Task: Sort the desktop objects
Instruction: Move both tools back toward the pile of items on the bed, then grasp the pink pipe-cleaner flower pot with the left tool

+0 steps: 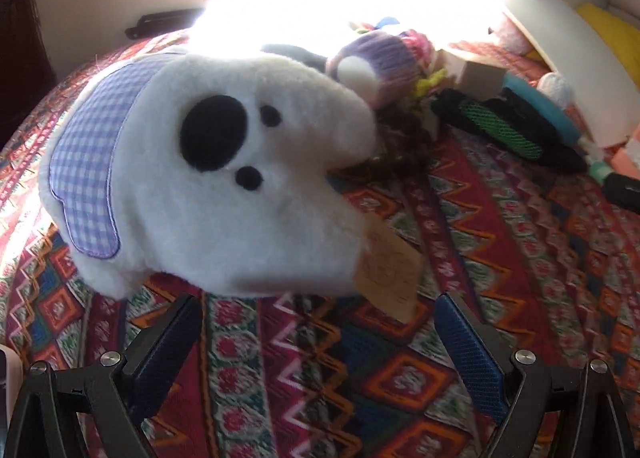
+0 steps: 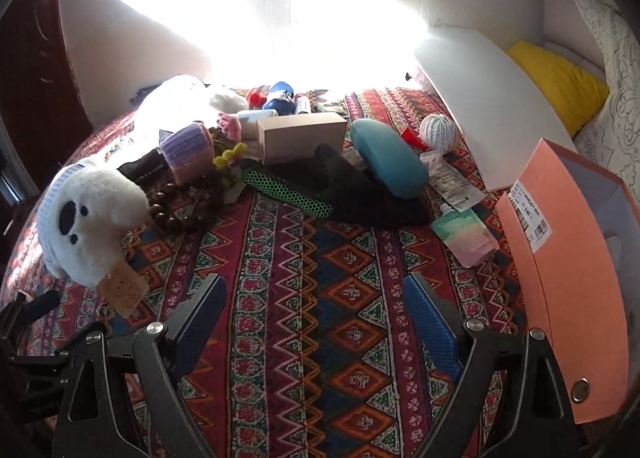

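Left gripper [image 1: 318, 332] gapes just short of plush dog [image 1: 216, 178].

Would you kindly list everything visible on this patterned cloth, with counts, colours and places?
White plush dog hat: one, white with lilac gingham ear, far left, tan tag attached.
Lilac knitted hat: one, behind the plush.
Dark wooden beads: one string, brown, beside the plush.
Tan cardboard box: one, centre back.
Black-and-green mesh pouch: one, centre.
Teal oval case: one, right of centre.
White yarn ball: one, back right.
Pastel pouch: one, mint-pink, right.
Salmon storage box: one, right edge.
Left gripper: jaws open.
Right gripper: jaws open.
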Demonstrator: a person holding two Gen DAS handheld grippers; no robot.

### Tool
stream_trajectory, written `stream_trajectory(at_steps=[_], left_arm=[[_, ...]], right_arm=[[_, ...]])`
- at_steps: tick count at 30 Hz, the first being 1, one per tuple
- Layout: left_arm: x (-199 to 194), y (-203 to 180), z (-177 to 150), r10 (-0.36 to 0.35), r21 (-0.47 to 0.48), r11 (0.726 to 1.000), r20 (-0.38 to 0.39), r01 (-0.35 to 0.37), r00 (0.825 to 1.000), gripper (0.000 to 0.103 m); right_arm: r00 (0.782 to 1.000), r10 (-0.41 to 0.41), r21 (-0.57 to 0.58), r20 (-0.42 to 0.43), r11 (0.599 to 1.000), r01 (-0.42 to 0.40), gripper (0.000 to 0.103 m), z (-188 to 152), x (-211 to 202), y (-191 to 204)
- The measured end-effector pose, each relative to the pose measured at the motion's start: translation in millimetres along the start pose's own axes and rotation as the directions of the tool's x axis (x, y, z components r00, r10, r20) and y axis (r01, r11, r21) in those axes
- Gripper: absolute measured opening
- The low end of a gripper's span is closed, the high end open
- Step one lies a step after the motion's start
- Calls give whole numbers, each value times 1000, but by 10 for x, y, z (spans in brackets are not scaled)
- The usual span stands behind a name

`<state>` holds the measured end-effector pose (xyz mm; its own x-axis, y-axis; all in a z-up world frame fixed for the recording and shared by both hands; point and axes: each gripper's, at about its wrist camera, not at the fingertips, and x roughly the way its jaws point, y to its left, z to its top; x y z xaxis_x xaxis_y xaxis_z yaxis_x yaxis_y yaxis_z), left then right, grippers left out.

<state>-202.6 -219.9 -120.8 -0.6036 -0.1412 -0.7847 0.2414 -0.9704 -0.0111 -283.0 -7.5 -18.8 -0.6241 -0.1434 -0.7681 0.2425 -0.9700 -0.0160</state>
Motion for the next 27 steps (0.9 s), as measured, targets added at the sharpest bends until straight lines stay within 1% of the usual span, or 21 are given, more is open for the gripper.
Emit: stream_trajectory(at_steps=[2, 3, 5, 7, 8, 10, 13, 15, 18, 20, 21, 24, 25, 27], left_arm=[[172, 141, 117, 23, -37, 999, -18, -24, 1000, 99], [241, 242, 170, 7, -72, 997, -25, -9, 1000, 100], [331, 423, 273, 6, -127, 992, -29, -9, 1000, 100], [362, 526, 352, 40, -137, 990, -43, -46, 998, 100], [306, 501, 361, 30, -122, 992, -41, -34, 999, 100], [147, 403, 358, -13, -80, 997, -30, 11, 999, 100], [0, 147, 451, -71, -5, 997, 5, 71, 997, 100], [-54, -75, 561, -109, 50, 993, 37, 107, 993, 100], [-135, -408, 725, -167, 136, 979, 81, 155, 983, 100], [92, -576, 1046, -142, 200, 972, 90, 122, 986, 100], [249, -640, 1224, -111, 231, 969, 84, 89, 990, 100], [711, -765, 1548, -43, 307, 951, 12, 37, 999, 100], [846, -796, 1604, -35, 329, 943, -27, 42, 999, 100], [1037, -831, 1649, -35, 363, 930, -79, 61, 996, 100]], right_arm=[[999, 12, 37, -30, 999, -11, 92, 69, 180, -68], [999, 29, 66, -43, 997, -26, 92, 105, 267, -112], [995, 77, 134, -63, 989, -68, 92, 193, 433, -217], [989, 133, 206, -59, 971, -118, 92, 289, 575, -331], [986, 158, 244, -59, 960, -139, 92, 338, 648, -394], [978, 204, 323, -48, 930, -178, 92, 420, 772, -528], [975, 221, 404, -31, 895, -190, 92, 482, 896, -708], [970, 243, 442, -29, 873, -205, 92, 496, 974, -810], [960, 276, 479, -47, 850, -221, 92, 508, 1073, -908], [954, 295, 493, -49, 838, -234, 92, 526, 1097, -956], [954, 298, 495, -44, 836, -238, 92, 537, 1092, -977], [958, 287, 493, -20, 836, -240, 92, 562, 1017, -1052], [958, 287, 495, -15, 834, -242, 92, 569, 998, -1075], [956, 294, 500, -7, 829, -251, 92, 587, 971, -1120]])
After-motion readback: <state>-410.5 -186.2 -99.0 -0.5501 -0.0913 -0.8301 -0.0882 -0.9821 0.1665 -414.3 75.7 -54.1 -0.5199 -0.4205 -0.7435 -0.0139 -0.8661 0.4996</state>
